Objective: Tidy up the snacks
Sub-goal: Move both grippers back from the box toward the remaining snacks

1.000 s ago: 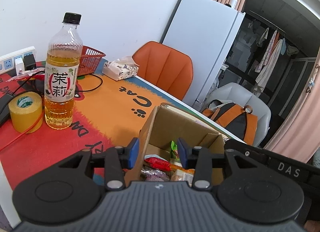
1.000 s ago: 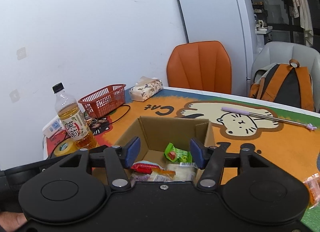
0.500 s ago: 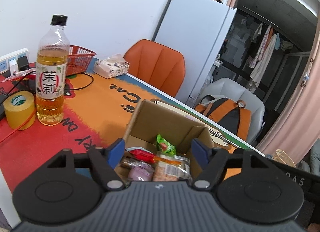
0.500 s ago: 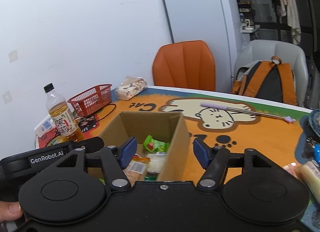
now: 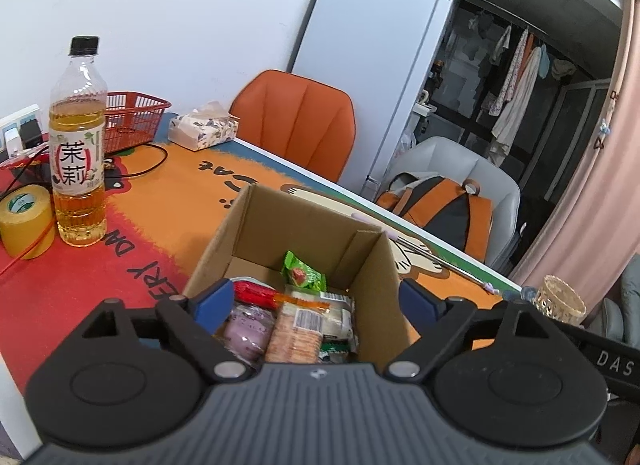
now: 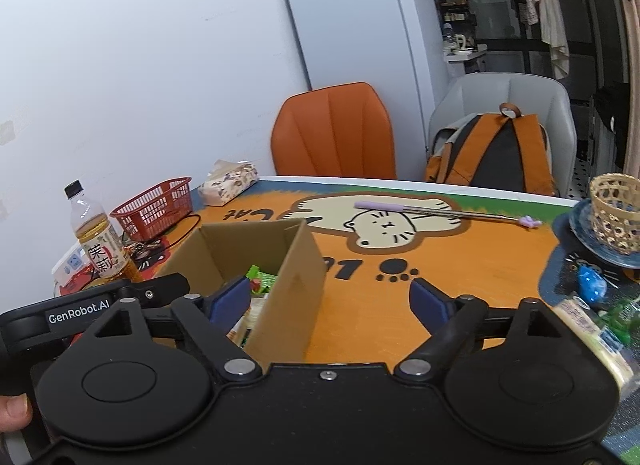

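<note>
An open cardboard box point(image 5: 308, 233) sits on the orange cat mat and holds several snack packs: a green pack point(image 5: 302, 275), a red pack point(image 5: 252, 291), a cracker pack point(image 5: 298, 331) and a purple one point(image 5: 246, 331). My left gripper point(image 5: 316, 301) is open and empty, its fingers spread to either side of the box's near end. My right gripper point(image 6: 330, 299) is open and empty, just right of the box point(image 6: 280, 265), over bare mat. More snack packs point(image 6: 588, 325) lie at the right edge of the right wrist view.
A tea bottle point(image 5: 78, 145), a yellow tape roll point(image 5: 26, 221), a red basket point(image 5: 130, 119) and a tissue pack point(image 5: 202, 131) stand at the left. A purple-handled metal stick point(image 6: 440, 213), a woven cup on a blue plate point(image 6: 612, 217) and a blue toy point(image 6: 590, 281) lie at the right.
Both grippers have opened wider. The left one has drawn back above the box. The right one has swung right, off the box and towards the loose snacks.
</note>
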A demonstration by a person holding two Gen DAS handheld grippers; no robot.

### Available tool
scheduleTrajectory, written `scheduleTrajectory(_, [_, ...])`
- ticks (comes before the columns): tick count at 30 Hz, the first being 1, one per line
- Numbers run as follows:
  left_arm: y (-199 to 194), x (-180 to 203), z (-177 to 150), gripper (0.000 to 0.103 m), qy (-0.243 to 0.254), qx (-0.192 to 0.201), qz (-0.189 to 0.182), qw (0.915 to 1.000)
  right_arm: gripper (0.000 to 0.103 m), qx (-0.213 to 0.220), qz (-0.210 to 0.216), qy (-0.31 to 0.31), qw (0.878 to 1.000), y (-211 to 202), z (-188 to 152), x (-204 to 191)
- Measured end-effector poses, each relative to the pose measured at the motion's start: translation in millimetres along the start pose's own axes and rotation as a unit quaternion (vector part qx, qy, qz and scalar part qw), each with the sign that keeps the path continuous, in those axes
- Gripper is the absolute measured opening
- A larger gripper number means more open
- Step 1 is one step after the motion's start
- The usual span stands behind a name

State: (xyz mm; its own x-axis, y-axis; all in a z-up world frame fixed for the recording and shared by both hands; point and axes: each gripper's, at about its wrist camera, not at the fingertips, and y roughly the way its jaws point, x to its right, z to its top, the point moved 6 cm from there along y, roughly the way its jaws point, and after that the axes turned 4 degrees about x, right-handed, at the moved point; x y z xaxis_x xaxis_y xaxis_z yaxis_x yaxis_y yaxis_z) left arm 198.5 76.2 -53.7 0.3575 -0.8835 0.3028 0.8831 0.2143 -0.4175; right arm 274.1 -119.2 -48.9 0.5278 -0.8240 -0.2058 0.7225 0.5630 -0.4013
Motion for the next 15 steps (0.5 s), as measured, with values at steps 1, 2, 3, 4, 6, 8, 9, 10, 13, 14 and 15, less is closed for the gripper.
scheduleTrajectory(1, [0, 3, 0, 0.092, 0.003, -0.001, -0.002, 1.0, 0.089, 0.0, -0.002, 0.002, 1.0, -1, -1, 2])
scheduleTrajectory(2, [0, 6, -1, 0.093, 0.005, -0.003, -0.004, 1.0, 0.09, 0.0, -0.004, 0.004, 1.0, -3, -1, 5])
scheduleTrajectory(3, [0, 8, -2, 0.095, 0.007, -0.005, -0.008, 0.9999, 0.091, 0.001, -0.005, 0.005, 1.0, -4, -1, 7])
scheduleTrajectory(4, [0, 11, -3, 0.097, 0.009, -0.008, -0.012, 0.9999, 0.093, 0.001, -0.007, 0.007, 1.0, -5, -2, 10])
scheduleTrajectory(6, [1, 17, -6, 0.098, 0.016, -0.014, -0.017, 0.9996, 0.094, 0.003, -0.011, 0.011, 1.0, -9, -3, 16])
scheduleTrajectory(8, [2, 23, -9, 0.098, 0.023, -0.019, -0.02, 0.9994, 0.096, 0.004, -0.015, 0.016, 1.0, -12, -5, 22])
scheduleTrajectory(9, [2, 26, -10, 0.098, 0.026, -0.02, -0.022, 0.9992, 0.096, 0.003, -0.018, 0.019, 1.0, -13, -6, 26])
scheduleTrajectory(10, [2, 29, -12, 0.098, 0.03, -0.022, -0.024, 0.999, 0.097, 0.003, -0.02, 0.021, 1.0, -15, -8, 29])
scheduleTrajectory(13, [2, 38, -15, 0.098, 0.039, -0.024, -0.027, 0.9986, 0.098, 0.003, -0.026, 0.03, 0.999, -19, -11, 40])
scheduleTrajectory(14, [2, 41, -15, 0.098, 0.041, -0.025, -0.029, 0.9984, 0.098, 0.004, -0.029, 0.033, 0.999, -20, -12, 44])
scheduleTrajectory(15, [2, 44, -16, 0.098, 0.043, -0.025, -0.031, 0.9983, 0.098, 0.004, -0.032, 0.036, 0.999, -22, -12, 48])
